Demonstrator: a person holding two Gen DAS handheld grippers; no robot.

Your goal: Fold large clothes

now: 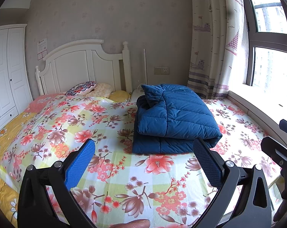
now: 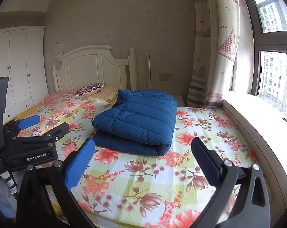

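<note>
Both jaws stood wide w/ nothing in them: my left hand-held gripper (image 1: 143, 163) & right hand-held gripper (image 2: 143, 161) hung short of the blue down jacket (image 1: 171, 117), folded on the bed (image 1: 139, 180). Looked done; I'd only square edges gently.

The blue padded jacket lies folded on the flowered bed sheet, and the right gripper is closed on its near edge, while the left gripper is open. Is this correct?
Not fully. The right gripper is open too, its jaws spread wide and holding nothing; the right wrist view shows it short of the blue padded jacket, not touching it. The rest holds: the jacket lies folded on the flowered bed sheet, and the left gripper is open.
</note>
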